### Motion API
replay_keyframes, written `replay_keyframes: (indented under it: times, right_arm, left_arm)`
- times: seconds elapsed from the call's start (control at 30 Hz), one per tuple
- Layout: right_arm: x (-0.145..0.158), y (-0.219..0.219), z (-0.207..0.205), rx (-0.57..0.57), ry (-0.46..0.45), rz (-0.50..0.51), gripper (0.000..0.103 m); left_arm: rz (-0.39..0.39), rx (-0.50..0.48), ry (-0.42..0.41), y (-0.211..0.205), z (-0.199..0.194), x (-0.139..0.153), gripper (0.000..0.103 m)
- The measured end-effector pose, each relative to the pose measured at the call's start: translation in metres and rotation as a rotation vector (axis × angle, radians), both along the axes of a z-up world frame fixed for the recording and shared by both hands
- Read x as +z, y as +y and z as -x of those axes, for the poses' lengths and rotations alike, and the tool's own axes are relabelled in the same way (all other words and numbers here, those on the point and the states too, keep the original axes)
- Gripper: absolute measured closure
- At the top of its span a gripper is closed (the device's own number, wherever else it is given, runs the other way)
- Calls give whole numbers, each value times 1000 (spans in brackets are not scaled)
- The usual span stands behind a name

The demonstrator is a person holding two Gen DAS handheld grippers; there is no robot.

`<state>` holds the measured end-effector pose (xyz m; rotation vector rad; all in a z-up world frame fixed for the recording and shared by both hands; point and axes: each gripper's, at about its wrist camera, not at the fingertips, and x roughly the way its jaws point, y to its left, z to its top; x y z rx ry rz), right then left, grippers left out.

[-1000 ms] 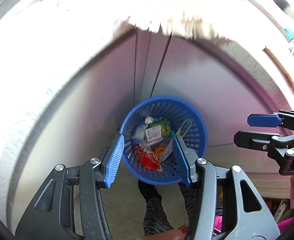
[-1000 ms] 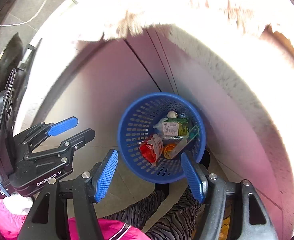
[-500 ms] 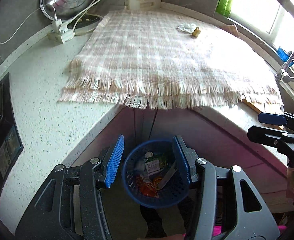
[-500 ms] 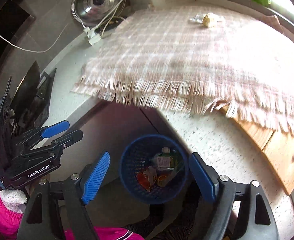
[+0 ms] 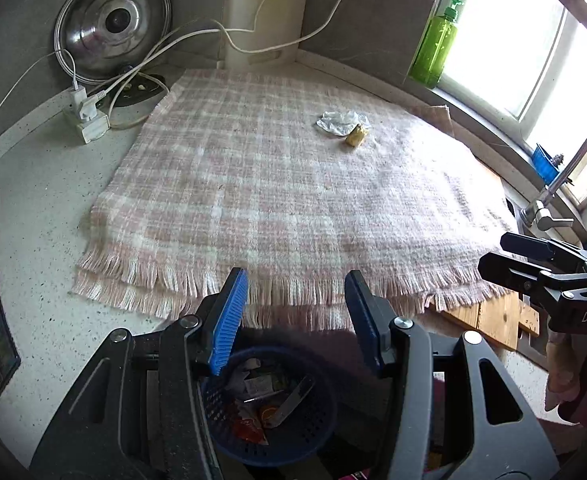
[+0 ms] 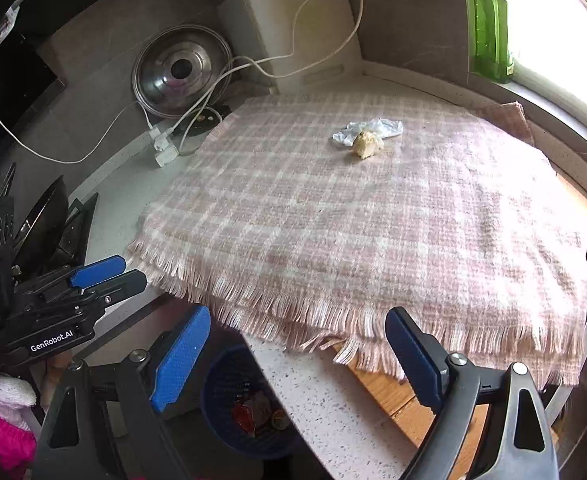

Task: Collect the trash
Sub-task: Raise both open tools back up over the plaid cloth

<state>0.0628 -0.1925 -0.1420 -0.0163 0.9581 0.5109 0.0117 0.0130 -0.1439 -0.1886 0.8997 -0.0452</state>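
Observation:
A crumpled white wrapper (image 5: pixel 339 121) and a small yellowish lump (image 5: pixel 356 135) lie together on the far part of a pink plaid cloth (image 5: pixel 285 200); they show in the right wrist view too, the wrapper (image 6: pixel 381 128) behind the lump (image 6: pixel 363 145). A blue basket (image 5: pixel 293 436) holding several pieces of trash stands on the floor below the counter edge, also in the right wrist view (image 6: pixel 233 432). My left gripper (image 5: pixel 297 316) is open and empty above the basket. My right gripper (image 6: pixel 297 356) is open and empty at the cloth's near fringe.
A steel pot lid (image 5: pixel 113 32) leans on the back wall beside a power strip (image 5: pixel 87 120) with white cables. A green soap bottle (image 5: pixel 435 46) stands by the window. A tap (image 5: pixel 549 200) and a wooden board (image 5: pixel 489 320) lie to the right. A stove (image 6: pixel 49 220) is at left.
Both grippers have risen and tilted up from looking down into the basket to facing the countertop. The cloth, wrapper and lump have come into full view. Both jaws stayed open.

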Motion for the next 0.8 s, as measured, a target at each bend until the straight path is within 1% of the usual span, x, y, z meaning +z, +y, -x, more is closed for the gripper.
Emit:
replay_keyframes:
  times: [0.27,0.37,0.43,0.6,0.8]
  right_arm:
    - [3,-30,-61,-19,34,-29,13]
    - [2,-36,-85,-2,47,-58,18]
    - [1,-38,-101,12,50,-68,23]
    - [-2,-39,-143,41,72,-98,31]
    - [-6,-44,-199,48,99,-117,32]
  left_arm:
    - [32,-2,0,-20,-52,1,51]
    - [45,8,2,-22,-72,0,51]
    - [56,3,6,-23,-86,0,51]
    - [70,9,17,-26,-118,-3,51]
    - [103,-17,18,-35,-154,-7,51]
